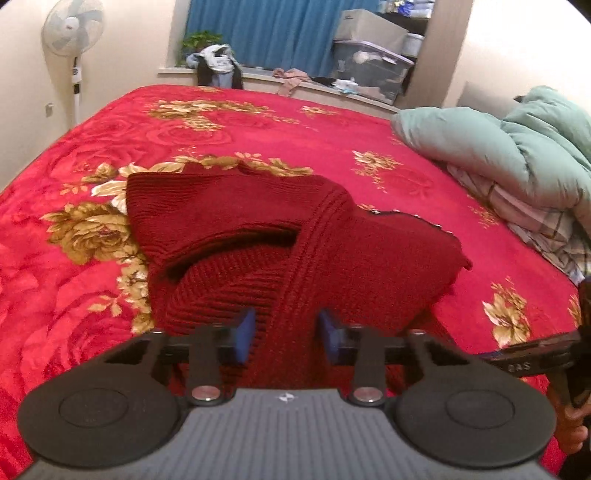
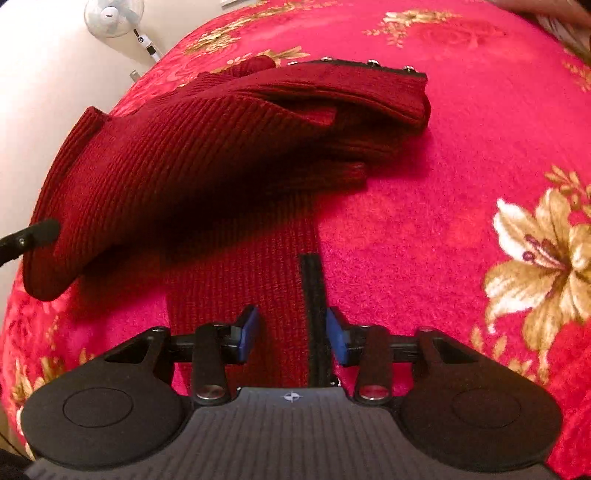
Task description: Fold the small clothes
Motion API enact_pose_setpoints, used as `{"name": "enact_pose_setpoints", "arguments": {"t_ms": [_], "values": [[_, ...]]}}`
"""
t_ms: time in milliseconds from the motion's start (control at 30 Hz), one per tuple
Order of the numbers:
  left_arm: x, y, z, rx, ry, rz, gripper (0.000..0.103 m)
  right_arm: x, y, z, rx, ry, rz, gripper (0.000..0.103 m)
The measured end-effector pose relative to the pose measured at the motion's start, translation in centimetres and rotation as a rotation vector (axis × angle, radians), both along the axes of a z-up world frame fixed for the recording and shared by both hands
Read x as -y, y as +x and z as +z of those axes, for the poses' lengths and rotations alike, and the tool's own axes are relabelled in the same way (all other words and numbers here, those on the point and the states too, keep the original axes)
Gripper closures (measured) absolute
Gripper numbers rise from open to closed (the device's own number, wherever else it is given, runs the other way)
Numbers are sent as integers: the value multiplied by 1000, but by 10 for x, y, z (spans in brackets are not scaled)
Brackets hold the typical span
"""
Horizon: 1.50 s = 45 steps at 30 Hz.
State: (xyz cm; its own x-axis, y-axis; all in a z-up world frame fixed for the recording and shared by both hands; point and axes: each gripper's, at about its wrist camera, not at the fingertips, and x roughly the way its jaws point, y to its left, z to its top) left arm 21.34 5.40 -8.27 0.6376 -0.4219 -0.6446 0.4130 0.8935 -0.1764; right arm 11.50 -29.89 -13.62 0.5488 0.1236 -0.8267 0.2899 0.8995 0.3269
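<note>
A dark red ribbed knit garment (image 1: pixel 280 236) lies partly folded on the bed, with small metal studs along a dark edge (image 2: pixel 369 64). My left gripper (image 1: pixel 287 334) has its blue pads on either side of a raised fold of the knit, lifting it. My right gripper (image 2: pixel 291 334) straddles a flat strip of the same garment (image 2: pixel 240 280) with a black trim (image 2: pixel 312 295) between its pads; the jaws stand apart. The left gripper's finger tip (image 2: pixel 33 230) shows at the left edge of the right wrist view, under the lifted knit.
The bed has a red blanket with gold flowers (image 1: pixel 221 122). A green duvet (image 1: pixel 498 147) and plaid cloth (image 1: pixel 535 221) are piled at the right. A standing fan (image 1: pixel 74 29) is at the far left. A windowsill holds clutter and storage boxes (image 1: pixel 369 70).
</note>
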Motion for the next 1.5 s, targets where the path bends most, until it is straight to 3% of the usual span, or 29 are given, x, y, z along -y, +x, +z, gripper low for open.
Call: {"name": "enact_pose_setpoints", "arguments": {"t_ms": [67,133,233,300,433,467,500,600,667,733,800,833,867,900,933,967,1000,1033,1200,1300,1500], "values": [[1,-3,2,14,8,-12,71,1,-5,1,13,2,-3,89],[1,-4,3,16,8,-12,71,6,-9,2,37,37,-32,94],[1,-6,5,8,2,-10,71,14,-20,13,110,77,-103,95],[3,-6,5,7,2,-7,68,16,-25,20,150,53,-131,94],[6,-4,6,1,-5,-7,65,10,-18,4,62,19,-113,85],[7,-4,6,0,-4,-6,61,8,-16,0,36,-3,-107,75],[8,-3,6,-1,-7,-7,57,6,-16,-3,21,-16,-104,73],[13,-3,6,2,-13,-16,50,5,-12,-5,36,8,-105,62],[17,-3,6,7,-15,-23,45,1,-5,-10,45,16,-72,44],[22,-2,5,9,-15,-29,41,-8,-1,-11,52,-21,-29,42],[29,0,3,3,-11,-34,38,-14,4,-12,63,-53,-4,55],[32,1,1,2,-5,-35,37,-14,4,-11,71,-43,5,74],[36,2,0,3,3,-37,37,-14,4,-9,80,-17,16,87],[40,3,-2,7,16,-37,37,-14,3,-7,94,-2,18,87],[43,4,-3,12,33,-34,40,-14,2,-4,109,-15,21,87],[45,5,-3,18,46,-32,58,-15,0,2,127,-31,30,88],[46,5,-3,21,52,-36,83,-12,-2,7,149,-34,29,88],[44,6,-1,12,33,-50,91,-8,-7,17,181,-34,16,88],[13,-6,34,120,-61,-18,93,47,-23,71,328,-6,-109,89],[-14,-18,56,159,-133,-4,93,102,-32,100,404,-18,-234,89],[-56,-46,75,226,-92,-56,94,216,-43,143,466,-168,-498,88]]}}
